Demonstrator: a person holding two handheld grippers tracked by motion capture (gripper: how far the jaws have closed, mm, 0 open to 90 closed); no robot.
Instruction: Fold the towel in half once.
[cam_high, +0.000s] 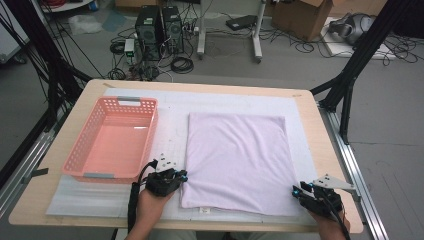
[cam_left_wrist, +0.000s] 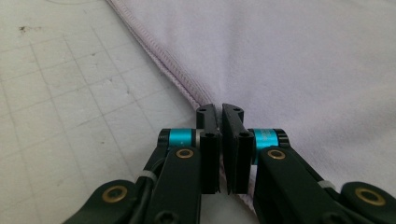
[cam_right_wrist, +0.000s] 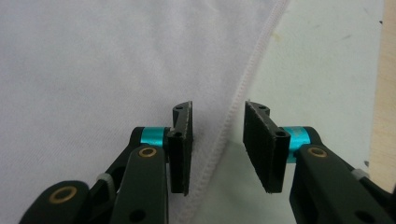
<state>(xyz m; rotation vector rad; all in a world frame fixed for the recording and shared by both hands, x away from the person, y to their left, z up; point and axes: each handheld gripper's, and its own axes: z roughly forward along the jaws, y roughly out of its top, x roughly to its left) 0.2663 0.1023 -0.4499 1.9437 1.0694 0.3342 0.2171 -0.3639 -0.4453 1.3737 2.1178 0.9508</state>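
Observation:
A pale lilac cloth (cam_high: 235, 160) lies flat on the white mat (cam_high: 170, 125). My left gripper (cam_high: 184, 174) sits at the cloth's left edge near its front corner. In the left gripper view the cloth (cam_left_wrist: 303, 56) runs its stitched hem down between the jaws, and the left gripper (cam_left_wrist: 220, 112) is shut on that hem. My right gripper (cam_high: 296, 190) is at the cloth's front right corner. In the right gripper view it (cam_right_wrist: 217, 112) stands open, one jaw over the cloth (cam_right_wrist: 93, 60) and one over the mat (cam_right_wrist: 327, 56), with the hem lying between them untouched.
A pink plastic basket (cam_high: 150, 135) stands empty on the mat left of the cloth, just beyond my left hand. The wooden table (cam_high: 325, 150) ends close to my right gripper. Computers, cables and boxes lie on the floor beyond the far edge.

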